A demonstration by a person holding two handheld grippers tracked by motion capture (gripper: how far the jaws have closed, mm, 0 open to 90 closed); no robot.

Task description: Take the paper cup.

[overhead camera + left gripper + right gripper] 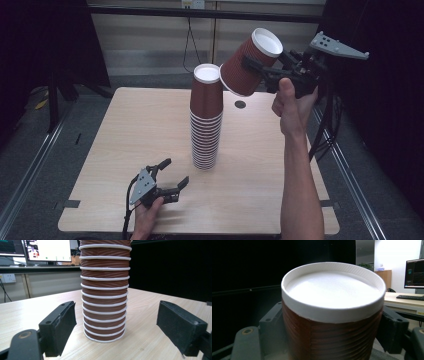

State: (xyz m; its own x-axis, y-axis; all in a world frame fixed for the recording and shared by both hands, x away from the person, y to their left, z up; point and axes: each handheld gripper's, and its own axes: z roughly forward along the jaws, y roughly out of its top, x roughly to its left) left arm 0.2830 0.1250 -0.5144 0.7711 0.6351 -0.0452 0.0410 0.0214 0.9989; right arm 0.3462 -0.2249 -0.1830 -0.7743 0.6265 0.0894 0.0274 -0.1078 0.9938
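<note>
Left gripper [172, 172] jaws apart — right gripper [267, 70] clamps tilted cup [249, 62] beside stack [206, 120].

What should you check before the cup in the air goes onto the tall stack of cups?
1. Right tongs clamp the held cup: ok.
2. Held cup is upside down like the stack: ok, though tilted.
3. Held cup is lined up over the stack: not ok, it hangs off to the side.
4. Stack stands straight on the table: ok.
5. Left tongs steady the stack: not ok, open and apart.
</note>
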